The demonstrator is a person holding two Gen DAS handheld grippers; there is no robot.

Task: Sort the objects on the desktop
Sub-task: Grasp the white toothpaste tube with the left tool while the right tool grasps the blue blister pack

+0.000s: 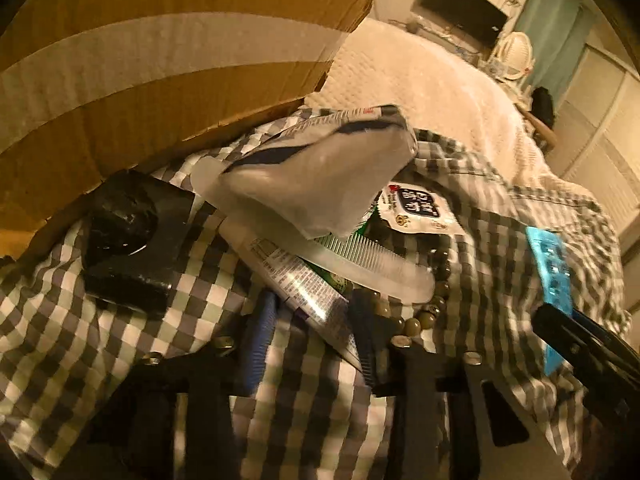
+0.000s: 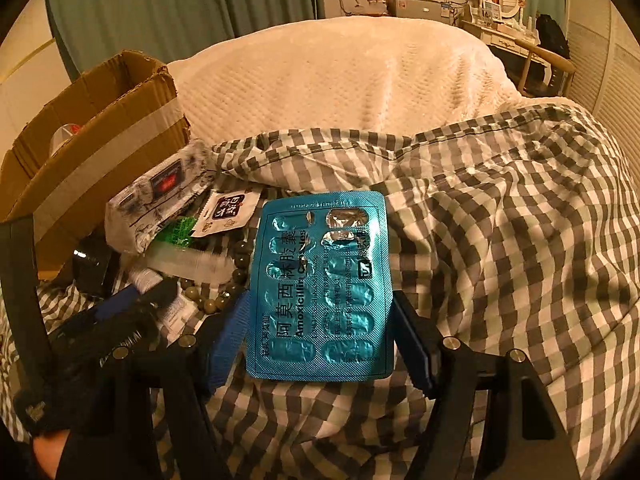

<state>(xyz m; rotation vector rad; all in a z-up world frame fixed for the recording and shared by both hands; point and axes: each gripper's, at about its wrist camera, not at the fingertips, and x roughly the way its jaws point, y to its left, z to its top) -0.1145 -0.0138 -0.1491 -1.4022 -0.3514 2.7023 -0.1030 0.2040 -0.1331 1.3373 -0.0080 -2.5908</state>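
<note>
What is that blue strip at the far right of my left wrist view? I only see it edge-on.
Observer: A teal foil blister pack printed "Amoxicillin Capsules". It sits between the right gripper's fingers, but I cannot tell if it is clamped.
Operator: Is the pack full?
Observer: No. Two pockets at its top right are torn open, and the others look sealed.
Operator: I see only the outer wall of the brown cardboard box. Is it open?
Observer: Yes, its top flaps are up, and a whitish roll lies inside.
</note>
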